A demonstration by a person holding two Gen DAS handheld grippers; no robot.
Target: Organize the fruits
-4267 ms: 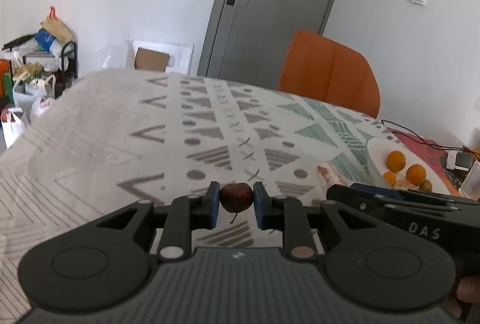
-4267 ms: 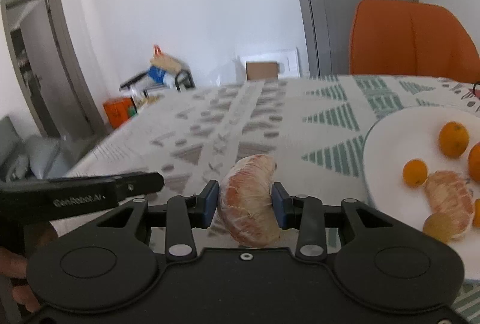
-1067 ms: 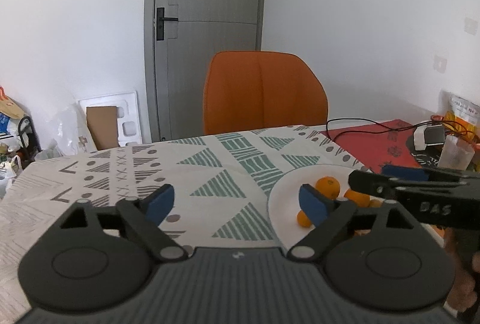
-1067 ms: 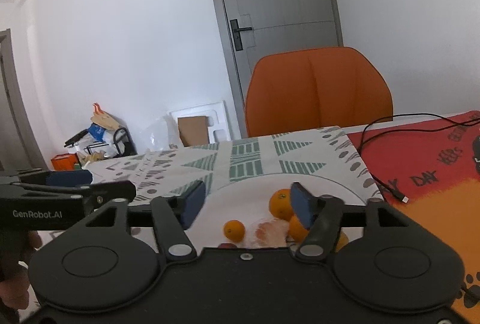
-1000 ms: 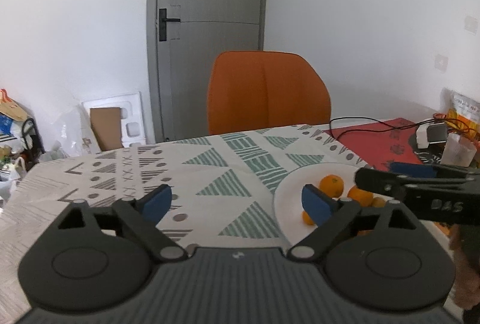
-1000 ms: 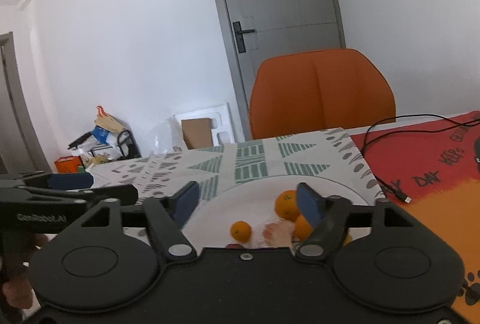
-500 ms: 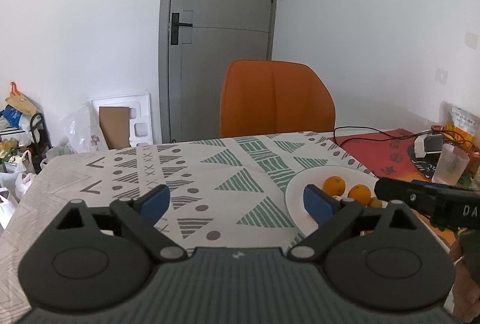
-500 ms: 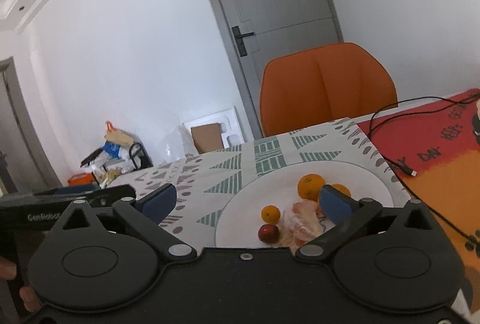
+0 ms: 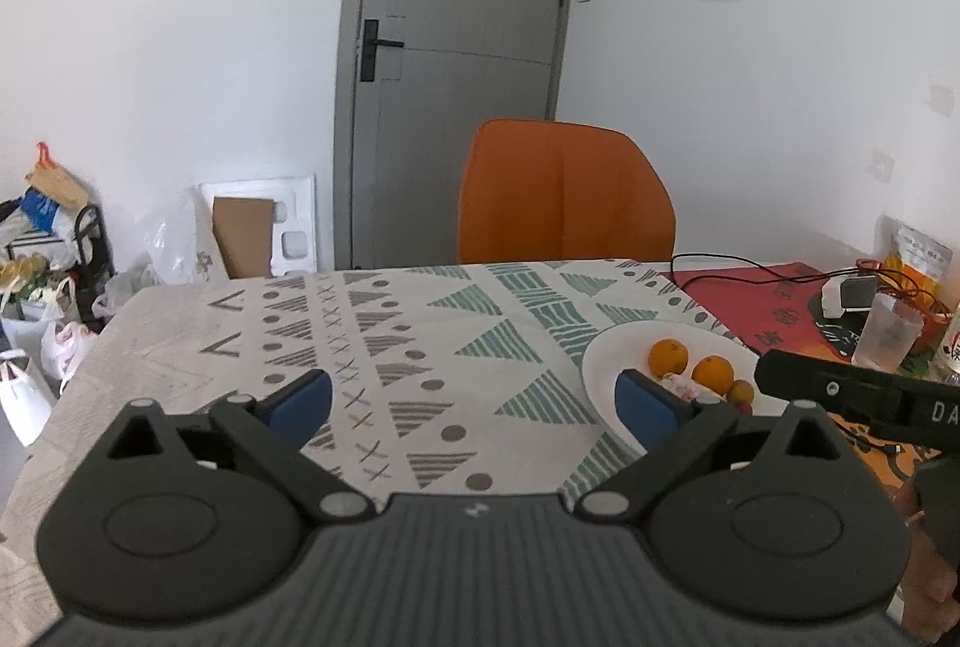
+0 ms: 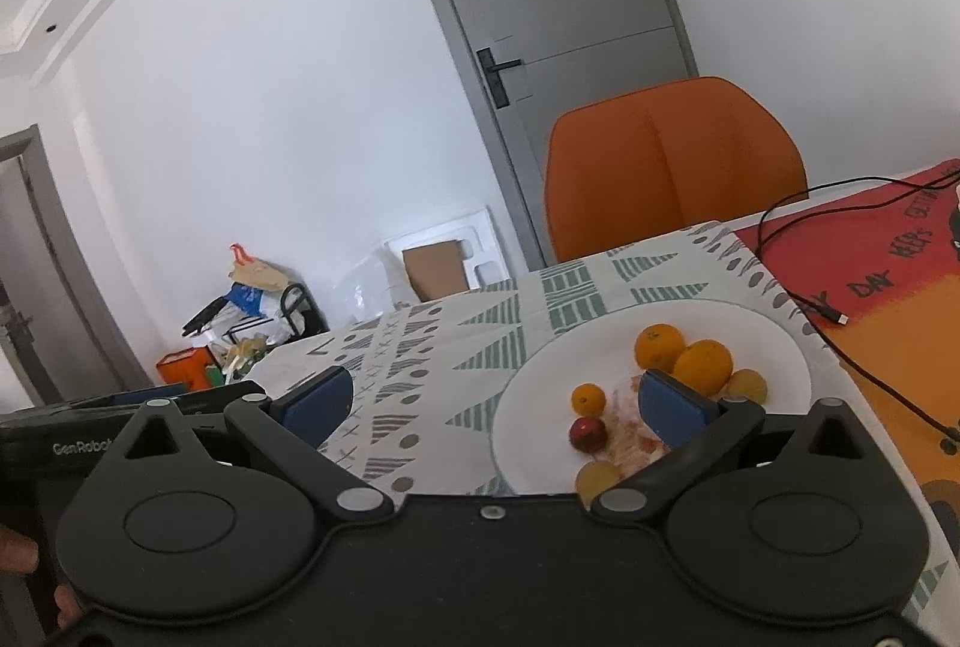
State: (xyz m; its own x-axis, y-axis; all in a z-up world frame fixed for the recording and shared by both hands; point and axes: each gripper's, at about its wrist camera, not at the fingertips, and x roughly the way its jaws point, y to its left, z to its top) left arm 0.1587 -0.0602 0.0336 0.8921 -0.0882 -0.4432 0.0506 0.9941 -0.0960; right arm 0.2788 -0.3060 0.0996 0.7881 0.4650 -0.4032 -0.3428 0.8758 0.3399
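Note:
A white plate (image 10: 528, 395) on the patterned tablecloth holds several fruits: oranges (image 10: 702, 364), a small orange (image 10: 588, 399), a dark red fruit (image 10: 587, 434), yellow-green fruits (image 10: 595, 474) and peeled citrus pieces (image 10: 627, 407). The plate also shows in the left wrist view (image 9: 600, 365) with oranges (image 9: 667, 356). My right gripper (image 10: 492, 401) is open and empty, raised above the plate's near left side. My left gripper (image 9: 474, 402) is open and empty above the tablecloth, left of the plate.
An orange chair (image 9: 564, 203) stands at the table's far edge before a grey door (image 9: 456, 65). A red mat (image 10: 888, 275) with a black cable (image 10: 804, 305) lies right of the plate. A clear cup (image 9: 888, 335) stands far right. Bags (image 9: 42, 251) clutter the floor at left.
Both grippers have let go of their fruit onto the plate, opened wide, then drawn back and up from it, so more of the plate and table shows.

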